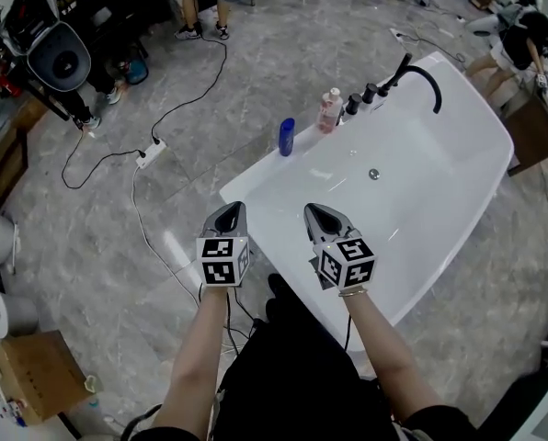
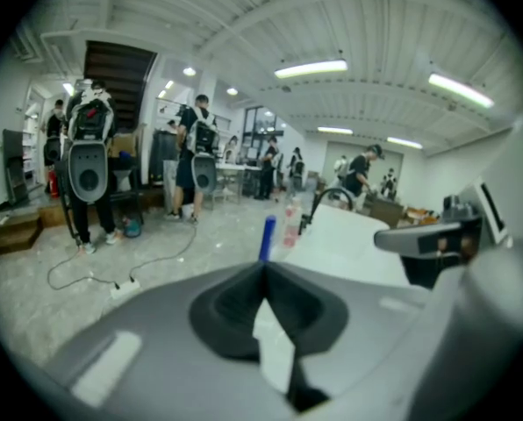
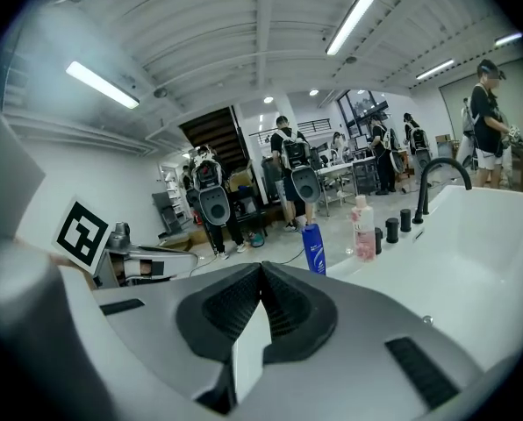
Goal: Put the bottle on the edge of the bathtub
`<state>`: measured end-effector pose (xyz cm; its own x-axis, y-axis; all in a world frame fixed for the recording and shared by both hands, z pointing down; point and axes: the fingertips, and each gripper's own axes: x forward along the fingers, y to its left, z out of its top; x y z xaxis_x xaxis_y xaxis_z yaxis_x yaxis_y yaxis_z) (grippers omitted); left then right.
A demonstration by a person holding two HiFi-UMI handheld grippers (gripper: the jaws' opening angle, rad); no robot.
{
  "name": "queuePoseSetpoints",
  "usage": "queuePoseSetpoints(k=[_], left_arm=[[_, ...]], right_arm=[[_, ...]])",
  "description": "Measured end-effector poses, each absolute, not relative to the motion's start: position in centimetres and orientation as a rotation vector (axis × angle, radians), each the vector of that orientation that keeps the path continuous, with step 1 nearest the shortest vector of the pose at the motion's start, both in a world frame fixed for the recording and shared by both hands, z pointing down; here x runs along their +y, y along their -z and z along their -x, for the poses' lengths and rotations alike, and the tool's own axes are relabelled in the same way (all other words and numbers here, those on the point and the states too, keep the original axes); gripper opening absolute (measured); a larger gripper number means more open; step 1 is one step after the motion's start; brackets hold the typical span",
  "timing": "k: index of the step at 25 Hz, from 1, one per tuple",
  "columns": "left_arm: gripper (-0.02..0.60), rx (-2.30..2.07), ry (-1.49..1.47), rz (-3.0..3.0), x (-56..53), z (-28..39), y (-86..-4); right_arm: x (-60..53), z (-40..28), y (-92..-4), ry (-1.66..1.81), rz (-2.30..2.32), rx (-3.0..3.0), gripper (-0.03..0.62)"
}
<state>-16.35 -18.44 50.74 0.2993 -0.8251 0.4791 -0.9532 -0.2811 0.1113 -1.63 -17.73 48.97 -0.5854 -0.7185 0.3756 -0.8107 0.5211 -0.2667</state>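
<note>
A blue bottle [image 1: 286, 137] stands upright on the left rim of the white bathtub [image 1: 458, 108]; it also shows as the blue bottle [image 2: 267, 238] and the blue bottle [image 3: 313, 248]. A pink bottle [image 1: 329, 110] stands further along the rim, by the black tap fittings [image 1: 359, 101]. My left gripper [image 1: 230, 211] hovers over the tub's near corner, jaws touching, nothing between them. My right gripper [image 1: 318, 214] is beside it over the near end of the tub, jaws also together and empty. Both are well short of the bottles.
A black curved faucet [image 1: 423, 76] arches over the tub's far end. A white power strip [image 1: 151, 152] with black cables lies on the grey floor to the left. People stand at the back and right. A cardboard box [image 1: 30, 377] sits at the lower left.
</note>
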Motion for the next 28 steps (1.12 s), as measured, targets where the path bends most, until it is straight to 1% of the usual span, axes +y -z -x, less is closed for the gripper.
queuePoseSetpoints(k=[9, 28], left_arm=[[0.006, -1.659, -0.369, -2.166, -14.1, 17.6, -48.0], [0.006, -1.727, -0.331, -2.131, -9.2, 19.6, -46.8]], right_arm=[[-15.4, 2.2, -46.6, -0.568, -1.271, -2.594, 0.003], [-11.7, 3.2, -46.0, -0.524, -1.202, -2.640, 0.002]])
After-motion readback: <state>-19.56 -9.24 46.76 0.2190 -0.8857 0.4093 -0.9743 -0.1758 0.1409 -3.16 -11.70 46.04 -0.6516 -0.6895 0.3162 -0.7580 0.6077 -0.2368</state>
